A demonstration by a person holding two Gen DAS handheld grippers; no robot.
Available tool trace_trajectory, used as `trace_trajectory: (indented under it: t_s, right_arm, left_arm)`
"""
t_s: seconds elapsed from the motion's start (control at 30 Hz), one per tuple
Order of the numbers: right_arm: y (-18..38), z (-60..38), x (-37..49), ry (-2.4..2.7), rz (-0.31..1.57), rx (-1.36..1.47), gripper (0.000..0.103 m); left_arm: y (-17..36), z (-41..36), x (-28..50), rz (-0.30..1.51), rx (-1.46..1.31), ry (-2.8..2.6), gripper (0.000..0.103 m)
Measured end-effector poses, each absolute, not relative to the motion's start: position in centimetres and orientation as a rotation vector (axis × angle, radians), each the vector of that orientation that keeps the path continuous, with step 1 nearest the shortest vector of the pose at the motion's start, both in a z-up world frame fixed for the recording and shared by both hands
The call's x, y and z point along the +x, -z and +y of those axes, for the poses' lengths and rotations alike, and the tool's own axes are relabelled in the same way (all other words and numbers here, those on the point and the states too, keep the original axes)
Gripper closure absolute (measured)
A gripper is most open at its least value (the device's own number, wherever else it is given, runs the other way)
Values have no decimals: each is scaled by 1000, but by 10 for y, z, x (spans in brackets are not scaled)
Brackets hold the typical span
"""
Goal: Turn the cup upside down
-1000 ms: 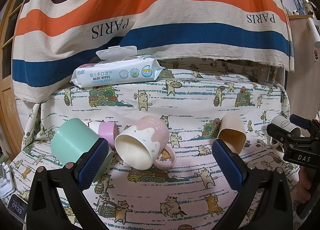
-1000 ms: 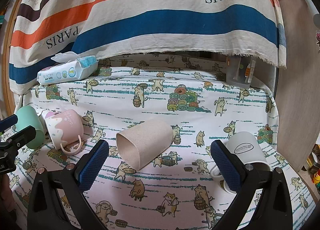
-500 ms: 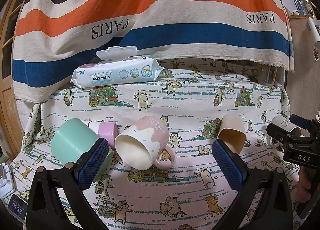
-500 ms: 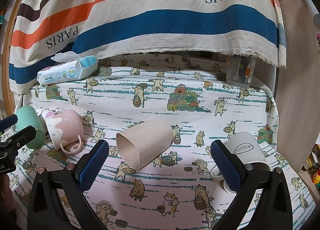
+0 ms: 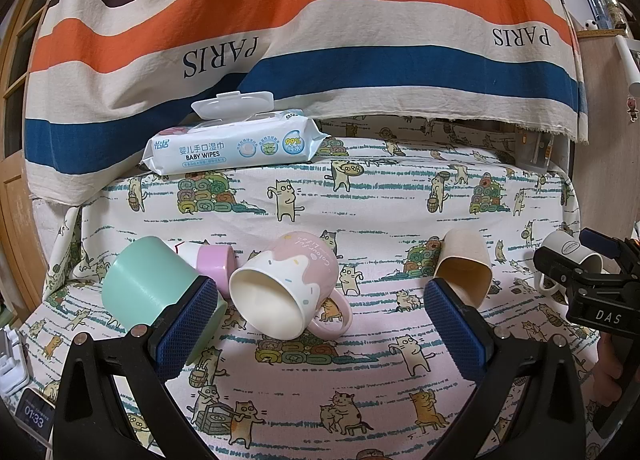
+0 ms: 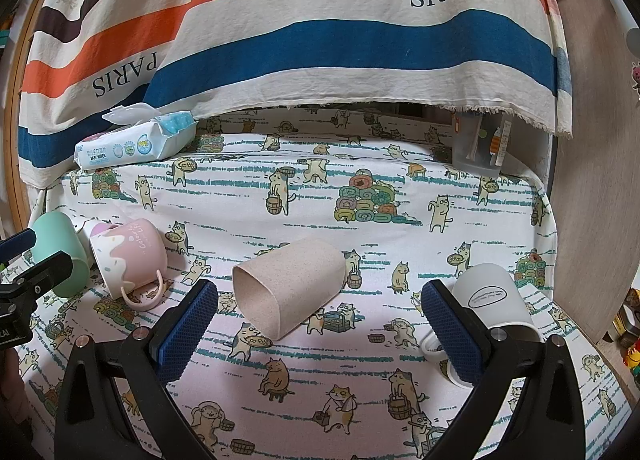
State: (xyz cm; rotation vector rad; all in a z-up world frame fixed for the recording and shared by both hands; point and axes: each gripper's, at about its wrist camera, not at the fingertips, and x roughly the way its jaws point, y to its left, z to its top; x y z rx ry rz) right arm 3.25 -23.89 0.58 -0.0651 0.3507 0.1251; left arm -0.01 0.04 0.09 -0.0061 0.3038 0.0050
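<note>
A pink and white mug [image 5: 286,290] lies on its side, mouth toward me, just ahead of my open left gripper [image 5: 322,324]; it also shows in the right wrist view [image 6: 128,262]. A beige cup [image 6: 288,286] lies on its side ahead of my open right gripper [image 6: 320,324]; it also shows in the left wrist view [image 5: 462,270]. A mint green cup [image 5: 150,282] lies beside the left finger. A white mug [image 6: 494,298] stands mouth down behind the right finger. Both grippers are empty.
A small purple cup [image 5: 216,262] lies behind the mint one. A pack of baby wipes [image 5: 236,143] sits at the back left. A clear container [image 6: 478,145] stands at the back right. A striped cloth [image 5: 320,39] hangs behind the cat-print tablecloth [image 5: 360,195].
</note>
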Motion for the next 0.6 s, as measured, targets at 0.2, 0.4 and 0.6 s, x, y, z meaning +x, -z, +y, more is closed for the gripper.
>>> trace_trajectory:
  t_s: [0.2, 0.4, 0.6]
  right_arm:
    - [-6, -239, 34, -138, 367, -70, 1]
    - [-8, -240, 31, -129, 354, -79, 1]
    - [-18, -248, 24, -118, 302, -70, 1]
  left_arm:
    - [-1, 0, 0, 305, -6, -4, 1]
    - [0, 0, 0, 313, 6, 11, 1]
    - [-1, 0, -3, 317, -5, 71, 1]
